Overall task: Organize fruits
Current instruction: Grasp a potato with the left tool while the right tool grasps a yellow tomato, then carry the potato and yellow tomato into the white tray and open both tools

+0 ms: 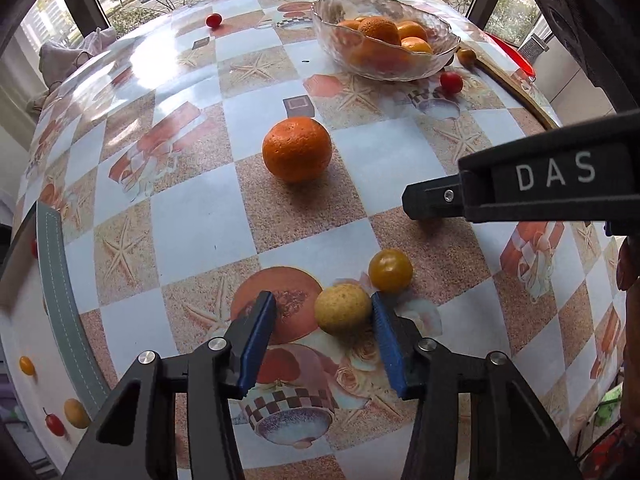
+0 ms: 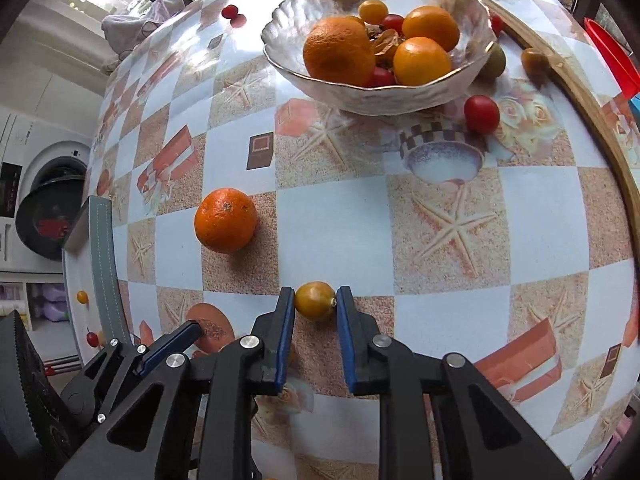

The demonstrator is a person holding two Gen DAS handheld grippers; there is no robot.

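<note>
A glass bowl (image 1: pixel 436 60) (image 2: pixel 472 8) at the back holds oranges and small tomatoes. A loose orange (image 1: pixel 297 149) (image 2: pixel 225 220) lies mid-table. My left gripper (image 1: pixel 324 316) is open, low over the table; a pale yellow fruit (image 1: pixel 343 309) sits between its fingers, against the right pad. A yellow tomato (image 1: pixel 390 265) (image 2: pixel 315 300) lies just beyond. My right gripper (image 2: pixel 316 300) has closed its pads on both sides of that yellow tomato on the table. A red tomato (image 1: pixel 451 82) (image 2: pixel 481 114) lies by the bowl.
A red tomato (image 1: pixel 213 20) (image 2: pixel 229 11) lies far back left. A brownish fruit (image 2: pixel 535 62) and a green one (image 2: pixel 496 60) sit right of the bowl near the wooden table rim (image 2: pixel 592 100). A white mat (image 1: pixel 24 320) with small fruits lies at left.
</note>
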